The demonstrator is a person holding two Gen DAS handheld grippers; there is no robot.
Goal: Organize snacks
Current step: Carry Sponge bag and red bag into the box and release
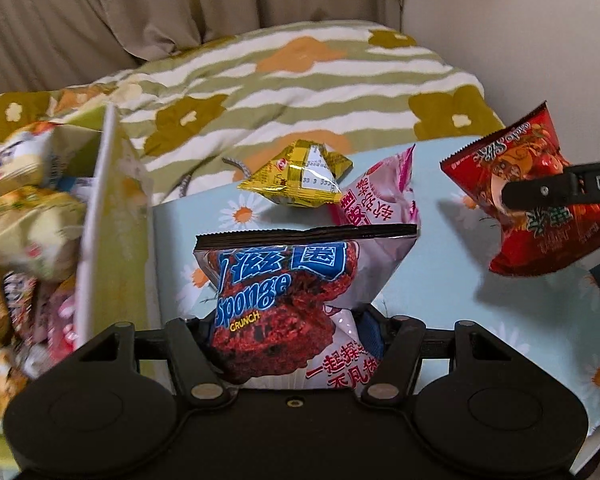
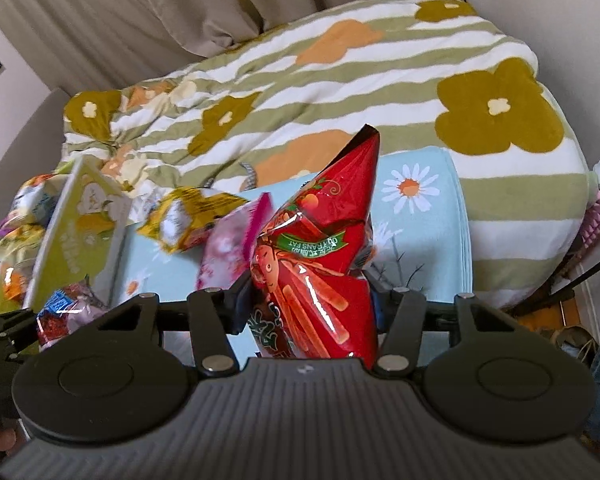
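My left gripper (image 1: pixel 288 332) is shut on a Sponge Crunch snack bag (image 1: pixel 284 300), held above the light-blue daisy cloth (image 1: pixel 440 280). My right gripper (image 2: pixel 306 300) is shut on a red snack bag (image 2: pixel 320 264); it also shows in the left wrist view (image 1: pixel 540 208), lifted at the right. A yellow packet (image 1: pixel 300 180) and a pink packet (image 1: pixel 380 192) lie on the cloth behind. A yellow-green box (image 1: pixel 100 240) with several snacks stands at the left, also in the right wrist view (image 2: pixel 76 232).
A striped floral duvet (image 1: pixel 300 80) is bunched behind the cloth, with beige curtains (image 1: pixel 140 8) beyond. The wall (image 1: pixel 520 20) is at the right. Clutter and a cable (image 2: pixel 580 276) sit off the right edge.
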